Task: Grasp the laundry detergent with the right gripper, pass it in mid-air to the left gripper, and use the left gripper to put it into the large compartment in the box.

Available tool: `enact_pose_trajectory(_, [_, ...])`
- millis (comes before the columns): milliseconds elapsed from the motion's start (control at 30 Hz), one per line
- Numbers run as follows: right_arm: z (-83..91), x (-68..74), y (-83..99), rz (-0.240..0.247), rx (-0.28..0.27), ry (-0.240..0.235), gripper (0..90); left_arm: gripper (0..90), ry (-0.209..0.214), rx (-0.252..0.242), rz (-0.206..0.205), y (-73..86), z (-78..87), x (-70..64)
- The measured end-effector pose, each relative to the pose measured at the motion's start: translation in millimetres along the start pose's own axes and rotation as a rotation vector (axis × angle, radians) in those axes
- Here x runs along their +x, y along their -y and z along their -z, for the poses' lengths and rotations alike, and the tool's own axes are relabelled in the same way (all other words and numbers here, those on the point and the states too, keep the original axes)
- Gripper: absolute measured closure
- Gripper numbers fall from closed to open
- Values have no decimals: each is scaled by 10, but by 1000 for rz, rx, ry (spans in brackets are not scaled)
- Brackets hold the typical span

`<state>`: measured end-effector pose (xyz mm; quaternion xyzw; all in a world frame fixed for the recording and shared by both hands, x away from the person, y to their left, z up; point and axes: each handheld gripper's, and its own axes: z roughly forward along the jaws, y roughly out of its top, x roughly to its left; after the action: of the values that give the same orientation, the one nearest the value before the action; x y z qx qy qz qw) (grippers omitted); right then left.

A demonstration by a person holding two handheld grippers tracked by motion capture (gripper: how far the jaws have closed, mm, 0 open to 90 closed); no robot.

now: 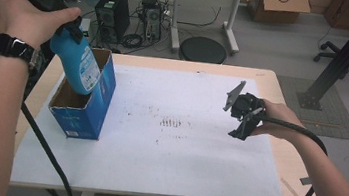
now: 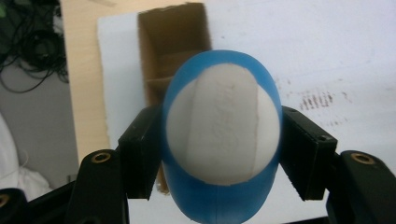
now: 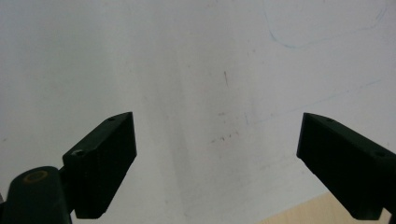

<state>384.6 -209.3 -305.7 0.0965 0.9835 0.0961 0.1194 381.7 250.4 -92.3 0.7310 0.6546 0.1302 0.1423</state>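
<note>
A blue bottle (image 1: 75,60) with a white label hangs tilted over an open blue cardboard box (image 1: 93,105) at the table's left, its lower end dipping into the box. My left gripper (image 1: 72,29) is shut on the bottle's upper end. In the left gripper view the two black jaws press both sides of the blue bottle (image 2: 223,135), with the box's brown inside (image 2: 173,51) beyond it. My right gripper (image 1: 246,119) hovers over the right side of the white sheet (image 1: 177,143), tipped downward. Its jaws stand wide open in the right gripper view (image 3: 217,163) with nothing between them.
The white sheet covers most of the wooden table (image 1: 283,157) and carries dark scuff marks (image 1: 172,124) near its middle. Beyond the far edge stand a black round stool (image 1: 202,49), a computer tower (image 1: 112,12) and cables on the floor. A black post (image 1: 344,53) rises at the right.
</note>
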Motion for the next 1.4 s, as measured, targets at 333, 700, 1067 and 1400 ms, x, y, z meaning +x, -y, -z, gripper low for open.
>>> enact_pose_trajectory(333, [28,-57,272,-30,31,-2,117,381,-62,14,63,10,-132,138])
enact_pose_trajectory(700, [15,-63,358,-30,43,-5,118,381,-69,47,65,84,-454,182])
enact_pose_trajectory(1067, [-23,-43,383,-41,54,-14,120,381,-68,99,64,234,-942,219])
enact_pose_trajectory(1400, [-67,-21,377,-38,62,-20,121,382,-60,133,67,341,-1277,212])
